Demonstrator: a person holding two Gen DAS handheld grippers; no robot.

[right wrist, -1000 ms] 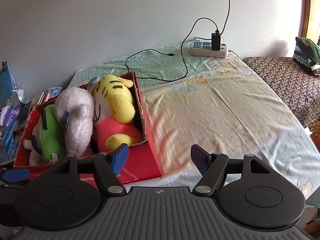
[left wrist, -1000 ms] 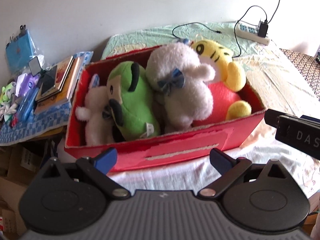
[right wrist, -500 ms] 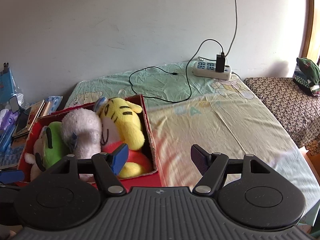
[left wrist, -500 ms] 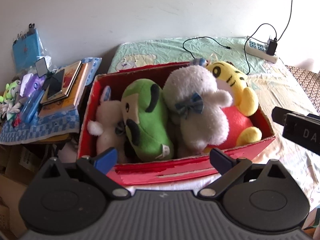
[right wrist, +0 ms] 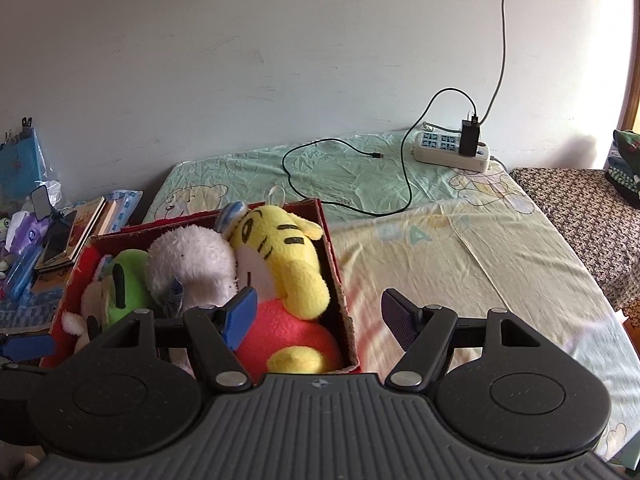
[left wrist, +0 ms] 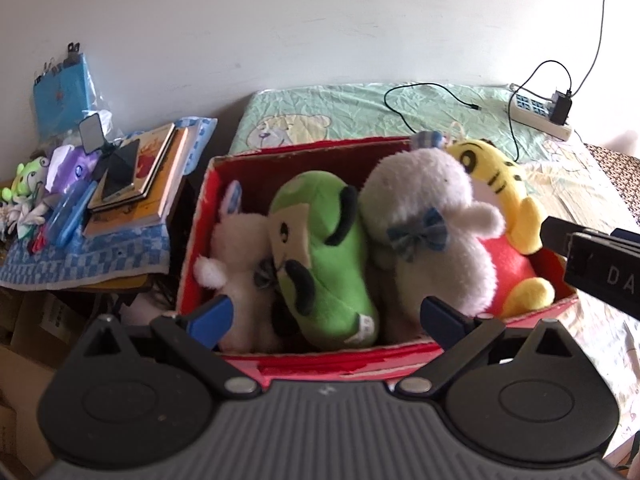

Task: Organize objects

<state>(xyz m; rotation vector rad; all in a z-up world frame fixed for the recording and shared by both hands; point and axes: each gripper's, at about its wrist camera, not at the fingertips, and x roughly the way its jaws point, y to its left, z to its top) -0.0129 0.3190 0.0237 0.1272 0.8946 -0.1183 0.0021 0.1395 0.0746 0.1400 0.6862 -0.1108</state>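
I am looking at the red box that is sitting on the bed, near its left edge, and it is holding four plush toys packed side by side. From left to right, I am seeing the small white plush, the green plush, the big white plush that is wearing a blue bow, and the yellow tiger plush, which is leaning against the right wall of the box. All four are touching their neighbours.

My left gripper is hovering over the near wall of the box, its fingers standing wide apart and holding nothing. My right gripper is hanging above the right end of the box, likewise spread and empty; its left finger is showing in front of the tiger, while its right finger is showing over bare sheet.

Beyond the box, a black cable is lying across the sheet, running back to a power strip by the wall. To the left of the bed, a stack of books is resting on a blue checked cloth.
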